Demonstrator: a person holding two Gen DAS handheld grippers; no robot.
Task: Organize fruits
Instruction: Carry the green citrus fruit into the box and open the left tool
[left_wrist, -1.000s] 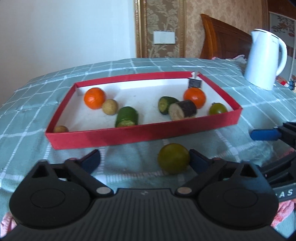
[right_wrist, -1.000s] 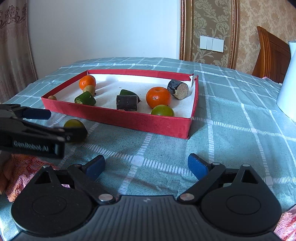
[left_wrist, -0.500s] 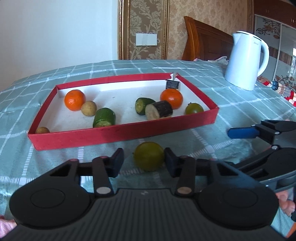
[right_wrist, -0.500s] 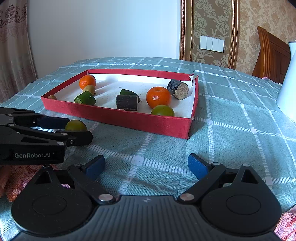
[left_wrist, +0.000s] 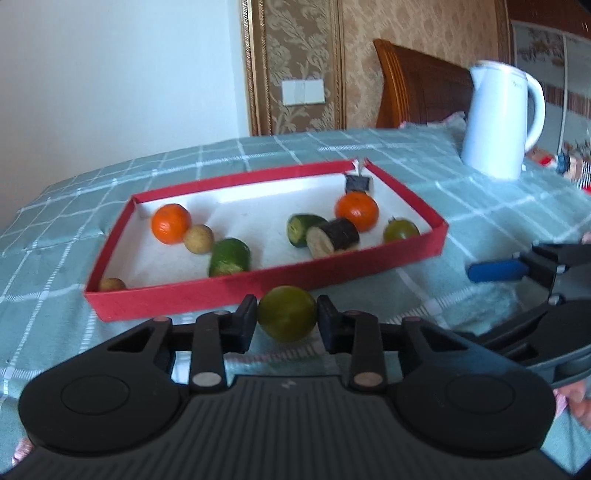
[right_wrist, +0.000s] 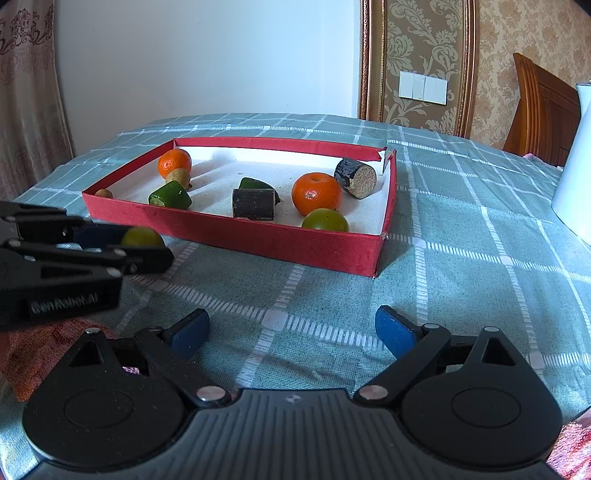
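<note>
You had the left gripper (left_wrist: 287, 320) pinched on the lime (left_wrist: 287, 318), just in front of the tray (left_wrist: 258, 282); right gripper (right_wrist: 291, 334) was wide open, empty. Risk: round fruit squirting out, or clipping the tray's near wall on transfer.

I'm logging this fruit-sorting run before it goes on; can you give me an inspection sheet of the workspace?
Surface: table under a green checked tablecloth.
Job's things: red tray holds two oranges, one green citrus, cucumber pieces, dark cane pieces and small brown fruits; another green citrus fruit sits outside, before the tray's near wall.
Clutter: white kettle beyond the tray.
Grippers: left gripper shut on the green citrus fruit; right gripper open, holding nothing.
Cables: nothing seen.
Surroundings: wooden chair, wall switch, curtain.
</note>
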